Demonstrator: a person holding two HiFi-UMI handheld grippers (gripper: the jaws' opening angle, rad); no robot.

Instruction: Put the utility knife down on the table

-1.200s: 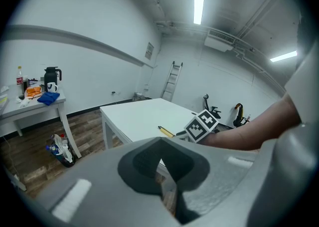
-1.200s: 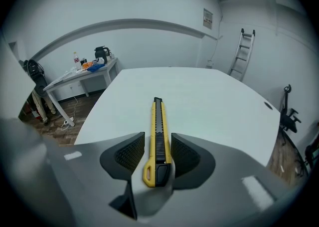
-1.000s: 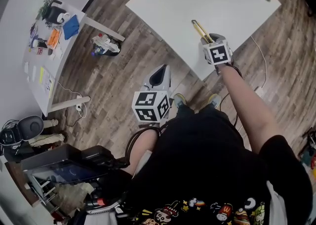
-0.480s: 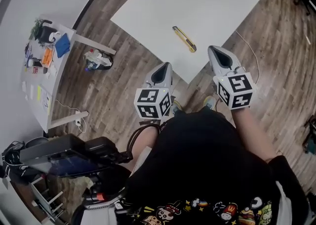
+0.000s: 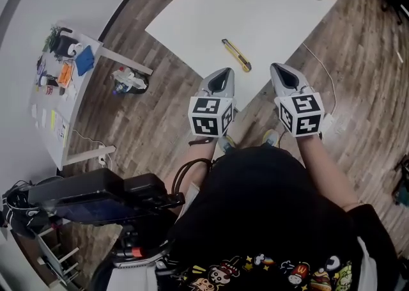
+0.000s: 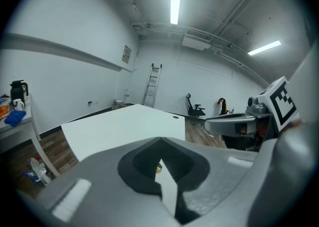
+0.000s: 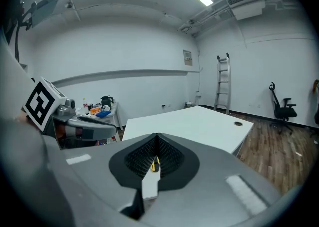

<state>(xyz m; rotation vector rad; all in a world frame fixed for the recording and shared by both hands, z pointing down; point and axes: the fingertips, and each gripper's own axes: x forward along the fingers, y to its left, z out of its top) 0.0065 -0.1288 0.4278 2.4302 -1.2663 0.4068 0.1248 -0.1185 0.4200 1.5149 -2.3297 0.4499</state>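
The utility knife [image 5: 236, 54] lies on the table [image 5: 275, 2], angled far-left to near-right. It is just beyond and between the left gripper [image 5: 220, 77] and right gripper [image 5: 283, 73], both closed and empty.

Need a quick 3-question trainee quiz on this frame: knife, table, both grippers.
1. True or false: the knife lies flat on the white table.
2. Of the left hand-held gripper and the right hand-held gripper, which holds the knife? A. left B. right C. neither
3. Fill in: the knife's body is ___ in colour.

Key: 1 true; 2 C; 3 yellow.
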